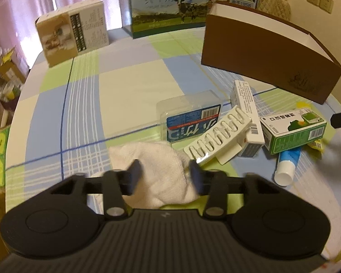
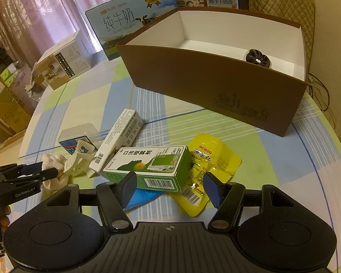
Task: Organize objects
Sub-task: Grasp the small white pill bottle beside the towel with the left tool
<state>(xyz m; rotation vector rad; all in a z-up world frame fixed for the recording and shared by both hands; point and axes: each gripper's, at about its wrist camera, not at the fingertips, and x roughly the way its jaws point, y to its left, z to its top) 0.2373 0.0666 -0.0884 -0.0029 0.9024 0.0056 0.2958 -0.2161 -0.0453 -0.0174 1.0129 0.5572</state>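
Note:
A pile of small items lies on the checked tablecloth. My left gripper (image 1: 166,177) has its two fingers on either side of a white towel (image 1: 161,159); whether they press it is unclear. It also shows in the right wrist view (image 2: 39,173). Past the towel lie a white hair claw clip (image 1: 216,136), a clear blue-label case (image 1: 191,120), a long white box (image 1: 247,118), a green-white spray box (image 1: 293,132) and a blue tube (image 1: 286,166). My right gripper (image 2: 169,187) is open, straddling the green-white box (image 2: 147,168) beside a yellow packet (image 2: 206,163).
A brown open box (image 2: 216,84) with white inside stands behind the pile; a dark scrunchie (image 2: 258,58) lies in it. Milk cartons (image 2: 129,18) and a beige box (image 1: 72,31) stand at the table's far side. Cardboard boxes sit on the floor at left.

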